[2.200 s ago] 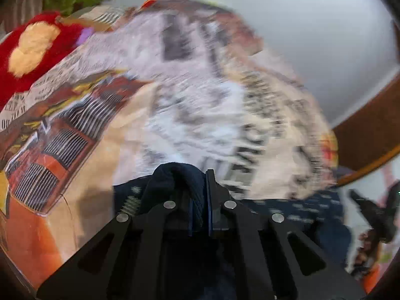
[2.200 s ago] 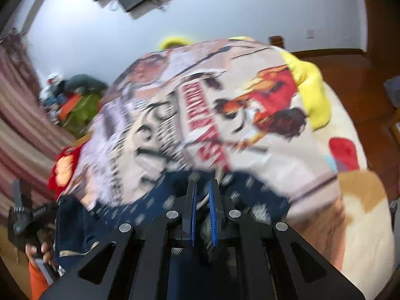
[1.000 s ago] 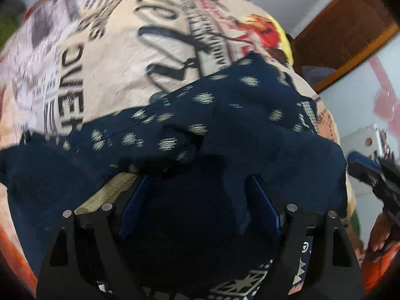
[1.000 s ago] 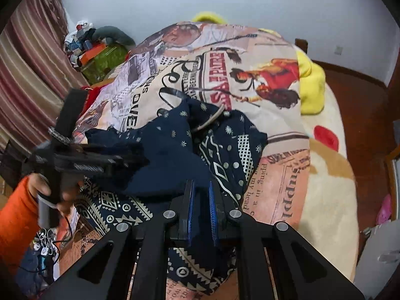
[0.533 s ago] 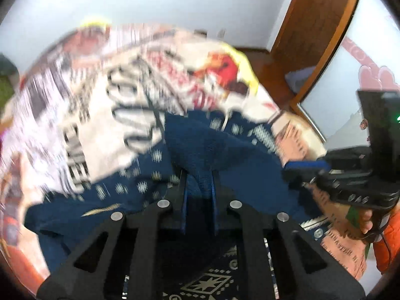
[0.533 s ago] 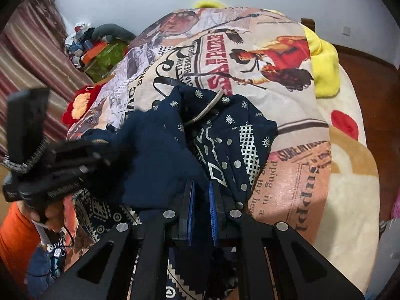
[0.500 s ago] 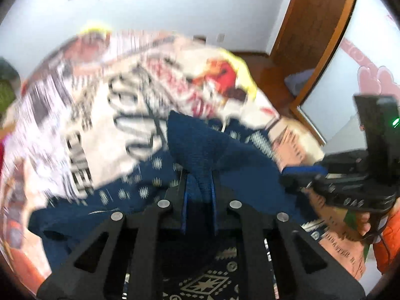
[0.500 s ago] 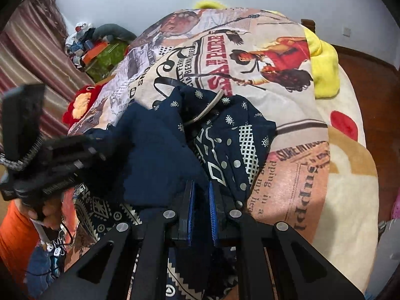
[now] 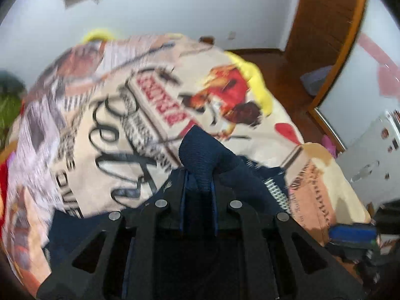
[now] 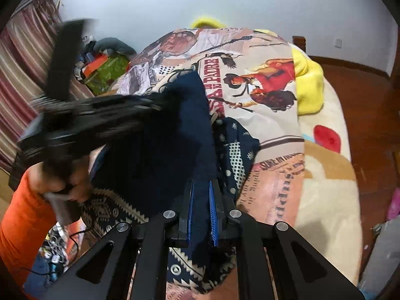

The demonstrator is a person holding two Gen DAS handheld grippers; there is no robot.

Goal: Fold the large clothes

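Navy garment (image 10: 185, 135) lies over the bed, clamped by both left gripper (image 9: 198, 175) and right gripper (image 10: 200, 200).

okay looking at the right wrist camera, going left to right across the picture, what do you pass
Orange sleeve → left claw, blurred, clamped on the dark blue garment → right claw, also shut on it → printed bedspread → yellow blanket → wooden floor.
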